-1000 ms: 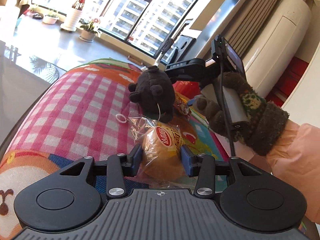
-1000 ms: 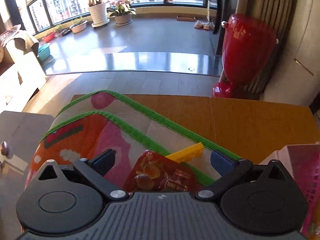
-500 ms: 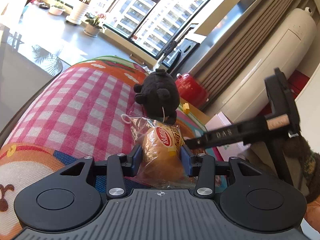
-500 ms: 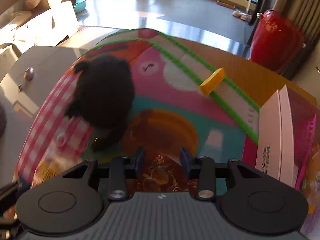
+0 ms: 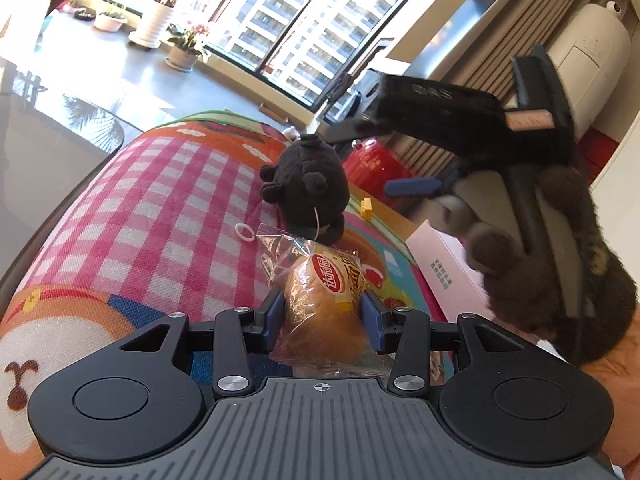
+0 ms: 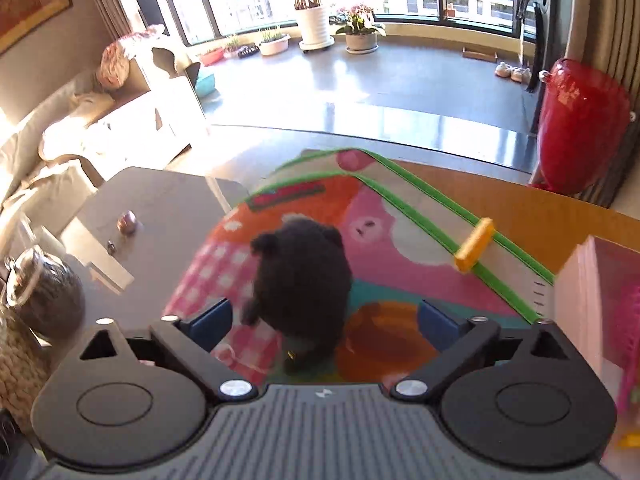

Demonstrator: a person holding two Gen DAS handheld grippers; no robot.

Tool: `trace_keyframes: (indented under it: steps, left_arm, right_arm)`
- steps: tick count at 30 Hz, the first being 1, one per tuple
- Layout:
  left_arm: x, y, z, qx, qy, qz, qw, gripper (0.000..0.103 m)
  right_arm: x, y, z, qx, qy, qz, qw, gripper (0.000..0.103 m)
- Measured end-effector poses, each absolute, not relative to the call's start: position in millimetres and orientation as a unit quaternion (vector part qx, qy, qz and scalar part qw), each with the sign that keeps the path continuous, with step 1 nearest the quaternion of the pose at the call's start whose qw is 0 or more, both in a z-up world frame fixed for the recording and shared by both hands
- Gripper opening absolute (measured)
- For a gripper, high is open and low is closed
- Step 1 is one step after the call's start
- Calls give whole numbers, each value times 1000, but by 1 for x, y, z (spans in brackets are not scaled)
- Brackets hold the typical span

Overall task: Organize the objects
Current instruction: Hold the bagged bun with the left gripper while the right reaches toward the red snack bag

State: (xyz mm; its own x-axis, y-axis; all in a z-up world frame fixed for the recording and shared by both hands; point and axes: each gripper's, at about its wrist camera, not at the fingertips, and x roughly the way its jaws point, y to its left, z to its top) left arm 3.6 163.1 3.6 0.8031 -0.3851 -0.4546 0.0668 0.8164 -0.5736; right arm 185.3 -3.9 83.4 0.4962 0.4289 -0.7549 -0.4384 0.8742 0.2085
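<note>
the colourful cartoon-printed play mat (image 5: 168, 216) fills the scene, pink-and-white checks on one side, an orange patch and green-striped border (image 6: 420, 216) on the other, spread over a brown wooden tabletop (image 6: 560, 224). at its right edge sits a pale pink cardboard box (image 5: 444, 264), and in the right wrist view a bright pink mesh basket (image 6: 628, 344) shows just past that box, blurred.

next down in size, the black plush bear toy (image 5: 308, 184) sits on the mat near its middle, back to the right wrist camera (image 6: 304, 280).

the right gripper (image 6: 325, 320) hangs above that bear, blue pads spread wide apart, nothing between them, the bear framed in the gap below. from the left wrist view the same tool shows up high on the right, held in a dark brown knitted glove (image 5: 552, 272), motion-blurred.

the left gripper (image 5: 323, 312) is low over the mat, blue pads pressed in on both sides of a golden bread roll in a clear crinkly plastic wrapper with a red round label (image 5: 324, 296). the roll lies on the mat just in front of the bear, wrapper tail pointing towards it.

smallest now: a yellow plastic building block (image 6: 474, 244) resting across the green border, well apart from the bear, and a little white ring (image 5: 245, 233) on the checks, just beside the wrapper tail.
</note>
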Motion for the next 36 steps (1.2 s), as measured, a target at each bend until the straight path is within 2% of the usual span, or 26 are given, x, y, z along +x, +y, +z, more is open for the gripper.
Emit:
trace_keyframes:
  steps: [2,5,13,16,20,24,28,34,36]
  left_arm:
    - [-1,162,6,-268,300,-120,908,46]
    - [-8,164,7,-268,306,-114,907,46]
    - [-10,160,11,-273,299,-124,906,46]
    - [-10,151,12,-259,309,-116,908,46]
    - [-9,142,16,-233,314,-101,915,46]
    - [-11,140,19,-217,320,-83,918,46]
    - [-14,135,25,-204,322,-73,922,46]
    - [-17,123,31,-190,329,-76,922,46]
    - [-18,116,34,-185,331,-78,922,46]
  right_arm:
    - [199,16,71,-7,445,245,861,102]
    - [208,24,53,-12,483,234,843,66]
    - [170,-49,61,-76,472,193,857,64]
    - [153,-76,67,-64,460,183,866,66]
    - [115,-95,69,-41,445,214,868,77]
    - [75,-87,57,-77,424,234,871,85]
    - [54,-79,36,-92,431,249,862,87]
    - [25,-86,28,-116,409,247,871,71]
    - [12,-93,32,-117,407,264,867,54]
